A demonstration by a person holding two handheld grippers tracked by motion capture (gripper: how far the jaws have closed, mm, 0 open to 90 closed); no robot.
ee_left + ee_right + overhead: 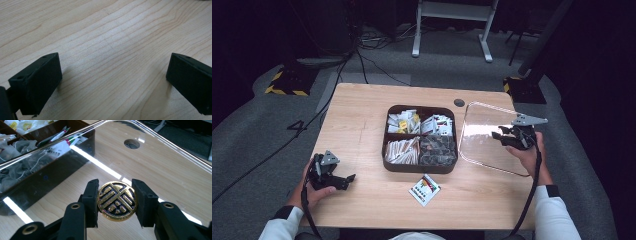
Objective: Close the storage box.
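A clear square lid is lifted and tilted over the table's right side, beside a dark four-compartment tray. My right gripper is shut on the lid's round gold-and-black knob, one pad pressing on each side. In the right gripper view the lid stretches away, with the tray's wall behind it at the left. At the front left of the table my left gripper rests low and open. Bare wood lies between its jaws in the left gripper view.
The tray holds several sachets and tea bags in its compartments. One loose sachet lies on the table in front of the tray. A round cable hole sits near the table's far edge. Carpet, cables and a desk frame lie beyond.
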